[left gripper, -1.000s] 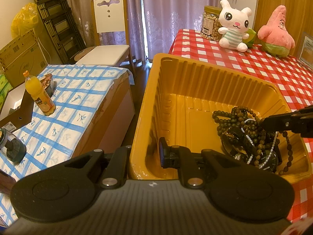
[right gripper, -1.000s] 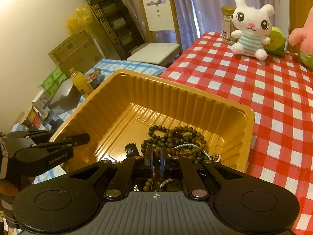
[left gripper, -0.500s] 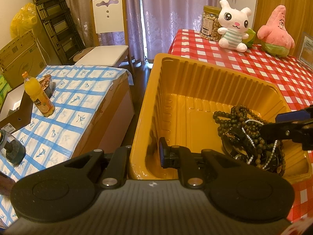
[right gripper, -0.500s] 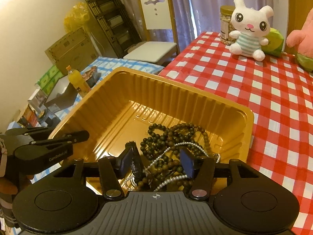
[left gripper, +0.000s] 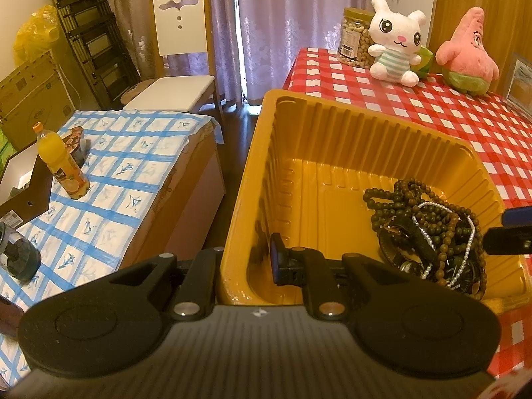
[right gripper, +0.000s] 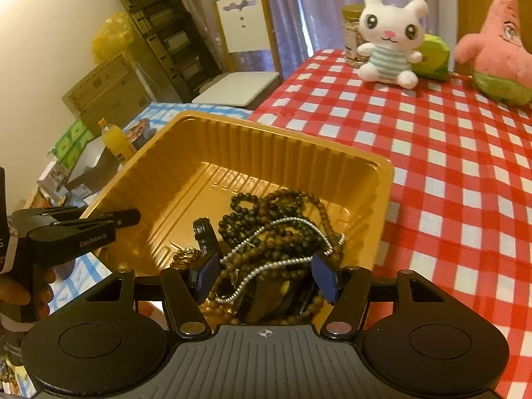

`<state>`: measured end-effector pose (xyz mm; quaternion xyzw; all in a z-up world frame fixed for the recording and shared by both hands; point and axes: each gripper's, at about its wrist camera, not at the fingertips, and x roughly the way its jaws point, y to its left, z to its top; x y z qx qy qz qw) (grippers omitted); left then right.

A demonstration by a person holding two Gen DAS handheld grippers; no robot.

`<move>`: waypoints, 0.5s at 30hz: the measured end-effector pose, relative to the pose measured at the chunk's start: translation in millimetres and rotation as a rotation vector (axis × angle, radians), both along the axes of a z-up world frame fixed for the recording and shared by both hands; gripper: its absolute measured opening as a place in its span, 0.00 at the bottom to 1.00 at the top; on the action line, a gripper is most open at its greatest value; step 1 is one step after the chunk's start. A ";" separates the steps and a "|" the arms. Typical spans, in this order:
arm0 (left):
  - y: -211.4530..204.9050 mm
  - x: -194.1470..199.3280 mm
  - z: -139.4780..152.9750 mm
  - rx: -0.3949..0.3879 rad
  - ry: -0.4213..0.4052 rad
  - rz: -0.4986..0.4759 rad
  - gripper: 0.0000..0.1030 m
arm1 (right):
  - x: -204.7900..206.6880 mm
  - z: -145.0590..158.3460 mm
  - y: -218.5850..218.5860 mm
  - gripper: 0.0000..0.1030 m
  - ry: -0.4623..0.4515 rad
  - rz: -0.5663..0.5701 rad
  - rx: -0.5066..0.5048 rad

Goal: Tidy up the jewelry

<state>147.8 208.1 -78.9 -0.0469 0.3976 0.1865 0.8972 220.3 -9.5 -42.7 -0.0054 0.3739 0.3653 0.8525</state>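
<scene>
Over the gold tray (right gripper: 382, 179), the right claw (right gripper: 262, 274) is just spreading, releasing the beaded jewelry (right gripper: 276, 229); the left claw (left gripper: 246, 262) is clenching the tray's wall.

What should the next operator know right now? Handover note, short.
Left gripper: shut on the near-left wall of the gold tray, steadying it.
Right gripper: jaws have just been opening and stand apart over the jewelry pile; the pads press nothing.
Things: wooden bead strands, a pearl strand and watches lie tangled in the tray's near-right corner on the checkered tablecloth.
Done: jewelry dropped in the tray.
Left: no loose jewelry shows on the table; the pile is unsorted.
</scene>
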 end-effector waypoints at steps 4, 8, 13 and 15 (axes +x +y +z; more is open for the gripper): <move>4.6 1.3 -1.8 -0.007 0.004 -0.007 0.13 | -5.5 2.9 -11.4 0.61 0.006 -0.042 0.013; 10.8 1.8 -6.0 -0.022 0.011 -0.013 0.14 | -9.5 5.6 -20.1 0.61 0.006 -0.091 0.010; 20.1 5.1 -13.4 -0.060 0.015 -0.016 0.14 | -15.2 8.8 -27.9 0.61 0.011 -0.152 0.015; 22.6 6.9 -16.4 -0.060 0.015 -0.031 0.15 | -18.1 9.6 -30.0 0.61 0.012 -0.175 0.018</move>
